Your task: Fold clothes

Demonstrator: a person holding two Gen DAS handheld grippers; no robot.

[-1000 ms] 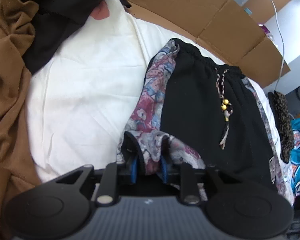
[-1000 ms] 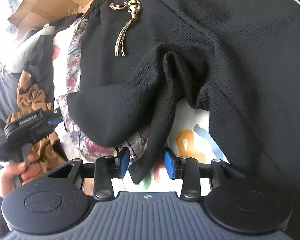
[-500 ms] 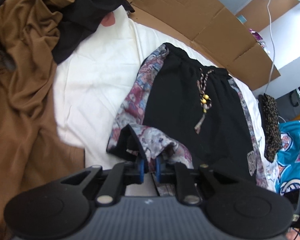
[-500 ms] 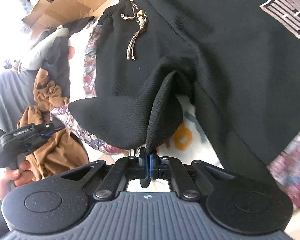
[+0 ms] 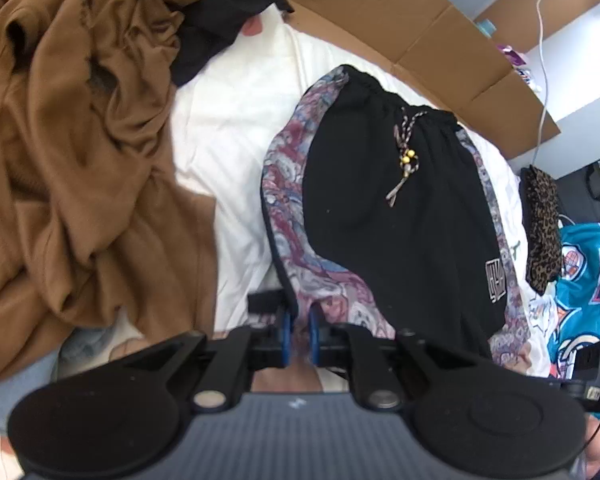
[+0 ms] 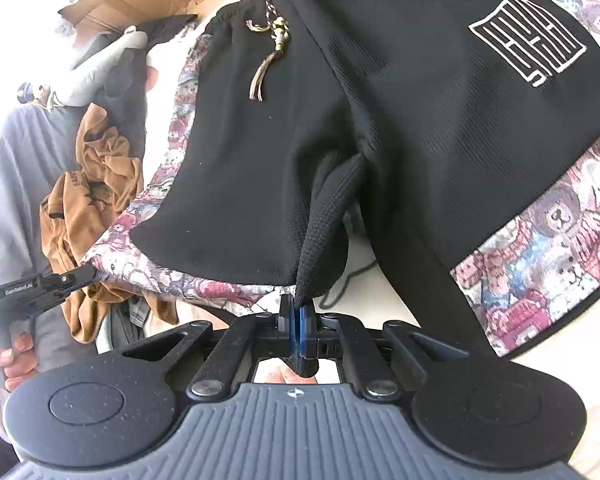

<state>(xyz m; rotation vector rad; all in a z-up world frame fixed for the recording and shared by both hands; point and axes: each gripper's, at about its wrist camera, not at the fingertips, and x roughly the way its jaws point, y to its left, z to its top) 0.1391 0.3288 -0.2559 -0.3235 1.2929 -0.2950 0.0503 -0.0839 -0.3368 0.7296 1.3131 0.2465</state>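
Observation:
Black shorts [image 5: 380, 208] with patterned bear-print side panels, a drawstring and a white logo lie spread on a white sheet. The left gripper [image 5: 299, 332] is shut on the patterned hem at the shorts' left leg corner. In the right wrist view the shorts [image 6: 400, 92] fill the frame, and my right gripper [image 6: 299, 322] is shut on a pinched fold of black fabric at the inner leg hem. The left gripper [image 6: 40, 284] also shows at the left there, held by a hand [image 6: 18, 360], gripping the patterned hem, which is lifted off the bed.
A crumpled brown garment [image 5: 72, 152] lies left of the shorts, with a black garment [image 5: 224, 16] behind it. Cardboard [image 5: 404, 28] lines the far edge of the bed. A leopard-print item [image 5: 540, 224] and a teal printed cloth [image 5: 584, 292] lie at the right.
Both grippers closed on the shorts' bottom hem and pulled it up and back toward me; the leg fabric is now lifted and drawn taut.

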